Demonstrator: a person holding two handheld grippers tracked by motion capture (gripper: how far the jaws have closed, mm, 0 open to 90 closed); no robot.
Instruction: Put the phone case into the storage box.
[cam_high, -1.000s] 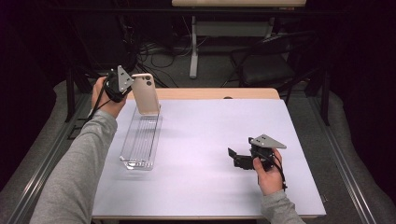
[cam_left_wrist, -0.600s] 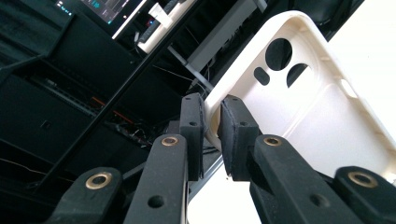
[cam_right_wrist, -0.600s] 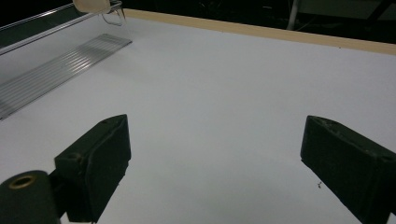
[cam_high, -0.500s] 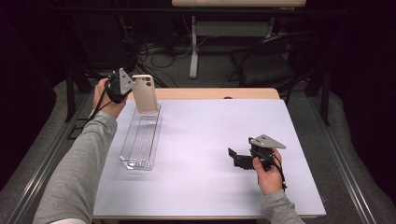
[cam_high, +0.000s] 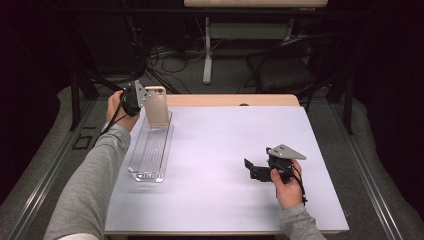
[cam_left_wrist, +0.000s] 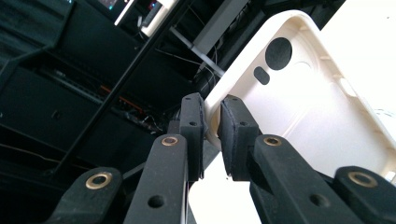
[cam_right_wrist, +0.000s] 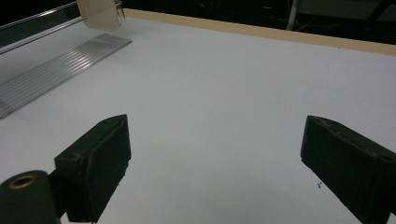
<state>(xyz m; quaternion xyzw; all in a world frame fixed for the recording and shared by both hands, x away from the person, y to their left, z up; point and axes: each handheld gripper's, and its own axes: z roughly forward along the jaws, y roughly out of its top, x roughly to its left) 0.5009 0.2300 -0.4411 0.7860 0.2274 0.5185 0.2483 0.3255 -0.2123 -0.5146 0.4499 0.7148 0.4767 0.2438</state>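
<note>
Worktop (cam_high: 225, 150): pale lilac surface with a wooden strip along the far edge, dark floor and cables beyond it.

Phone case (cam_high: 157, 105): cream, rigid shell, held upright at the far left of the worktop, its lower end at the far end of the clear tray (cam_high: 150, 150). In the left gripper view the inner face of the case (cam_left_wrist: 299, 107) shows, with a round camera cut-out and a smaller oval cut-out near the upper corner.

Clear tray: long, narrow, transparent, ribbed floor, lying lengthwise from near to far on the left part of the worktop. In the right gripper view its ribbed floor (cam_right_wrist: 56, 70) runs to the upper left, with the lower end of the case (cam_right_wrist: 100, 14) at its far end.

Left claw (cam_high: 142, 97): raised at the far left, in the person's left hand (cam_high: 120, 107), grey sleeve behind it. The claw (cam_left_wrist: 211, 126) is clamped on the edge of the phone case, one pad (cam_left_wrist: 191, 126) on each face.

Right claw (cam_high: 248, 167): low at the near right of the worktop, in the person's right hand (cam_high: 285, 182), well apart from tray and case. Its jaws stand wide apart with nothing between them but bare worktop (cam_right_wrist: 215, 116).
</note>
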